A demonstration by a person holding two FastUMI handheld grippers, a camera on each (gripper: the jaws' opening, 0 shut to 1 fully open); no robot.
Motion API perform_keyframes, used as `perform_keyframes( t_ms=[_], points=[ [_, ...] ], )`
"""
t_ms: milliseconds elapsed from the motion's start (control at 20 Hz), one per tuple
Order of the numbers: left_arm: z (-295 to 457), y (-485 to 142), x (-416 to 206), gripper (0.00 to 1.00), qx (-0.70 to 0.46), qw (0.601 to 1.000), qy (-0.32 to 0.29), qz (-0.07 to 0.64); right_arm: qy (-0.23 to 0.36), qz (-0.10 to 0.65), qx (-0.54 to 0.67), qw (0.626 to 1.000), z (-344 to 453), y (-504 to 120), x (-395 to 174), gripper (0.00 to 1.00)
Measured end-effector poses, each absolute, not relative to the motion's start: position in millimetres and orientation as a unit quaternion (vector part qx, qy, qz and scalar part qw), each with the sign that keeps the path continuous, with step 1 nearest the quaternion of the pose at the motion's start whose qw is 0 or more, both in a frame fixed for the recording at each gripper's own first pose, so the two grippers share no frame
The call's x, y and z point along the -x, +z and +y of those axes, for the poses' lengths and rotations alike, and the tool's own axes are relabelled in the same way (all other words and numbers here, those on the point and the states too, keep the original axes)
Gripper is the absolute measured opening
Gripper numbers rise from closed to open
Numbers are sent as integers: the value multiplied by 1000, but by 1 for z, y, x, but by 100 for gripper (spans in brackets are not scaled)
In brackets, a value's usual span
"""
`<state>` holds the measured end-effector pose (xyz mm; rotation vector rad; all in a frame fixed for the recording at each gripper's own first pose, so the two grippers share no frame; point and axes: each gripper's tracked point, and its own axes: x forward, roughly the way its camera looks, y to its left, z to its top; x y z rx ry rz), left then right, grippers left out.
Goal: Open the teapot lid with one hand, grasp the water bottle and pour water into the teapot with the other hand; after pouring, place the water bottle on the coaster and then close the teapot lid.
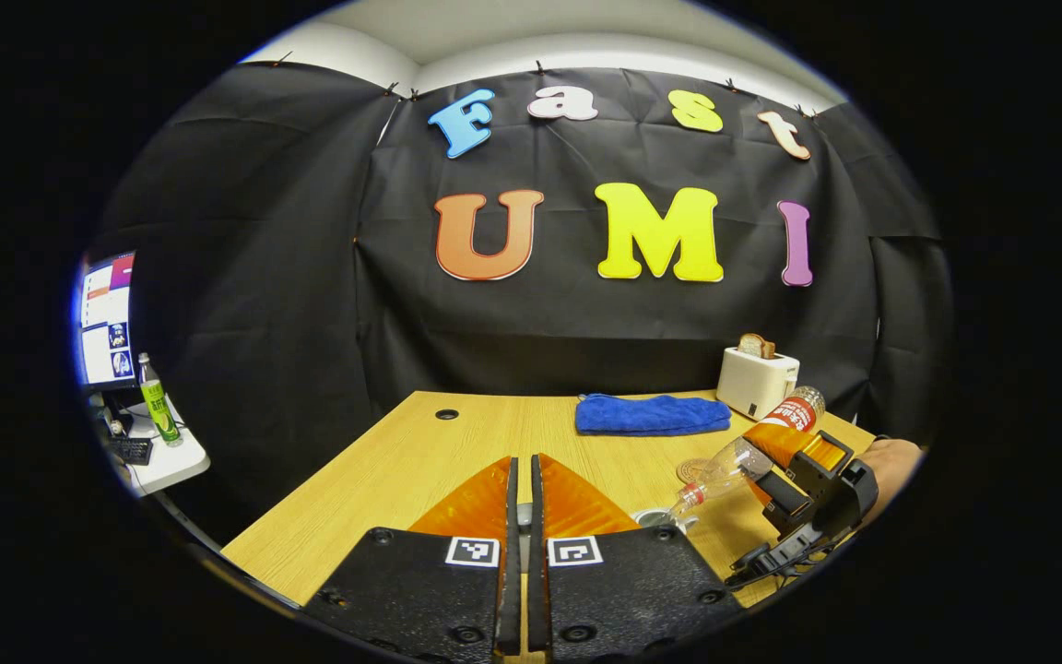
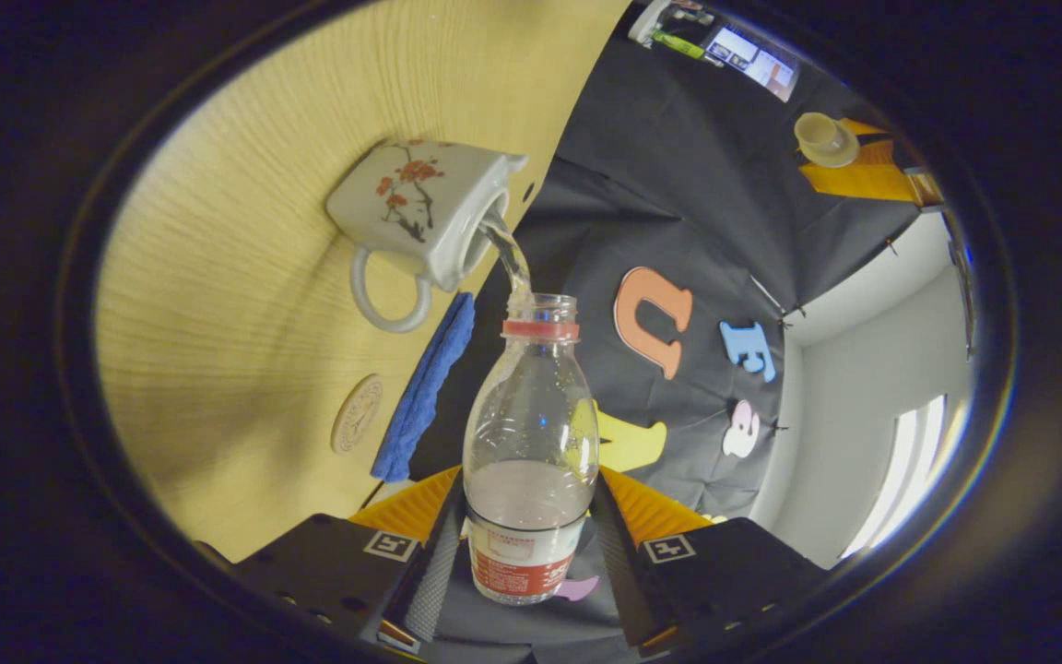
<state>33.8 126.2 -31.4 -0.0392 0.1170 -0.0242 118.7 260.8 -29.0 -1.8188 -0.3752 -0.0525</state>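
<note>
The pouring step was in hand: the water bottle (image 2: pixel 531 443), clamped at its base between the right claw (image 2: pixel 531 539) fingers, was tilted neck-down over the desk (image 2: pixel 245 240), a stream entering the open teapot (image 2: pixel 420 207). The left claw (image 1: pixel 520 516), nearly closed, seemingly held the lid. Next, righting the bottle onto the coaster (image 2: pixel 357 412) would be required
</note>
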Motion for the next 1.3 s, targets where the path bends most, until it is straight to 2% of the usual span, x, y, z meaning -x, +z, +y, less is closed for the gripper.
perform_keyframes(
  t_ms=[600, 850, 1000, 1300],
  points=[
    [122, -36, -35, 5, -2, 998, -12, 65, -51, -219, 829, 513, 279, 2, -113, 75],
    [126, -39, -36, 5, -4, 997, -9, 70, -59, -237, 834, 494, 286, 10, -109, 72],
    [126, -40, -36, 5, -4, 997, -7, 73, -63, -249, 837, 483, 291, 12, -105, 75],
    [124, -42, -37, 5, -14, 997, -8, 75, -65, -251, 837, 482, 289, 12, -106, 75]
  ],
)
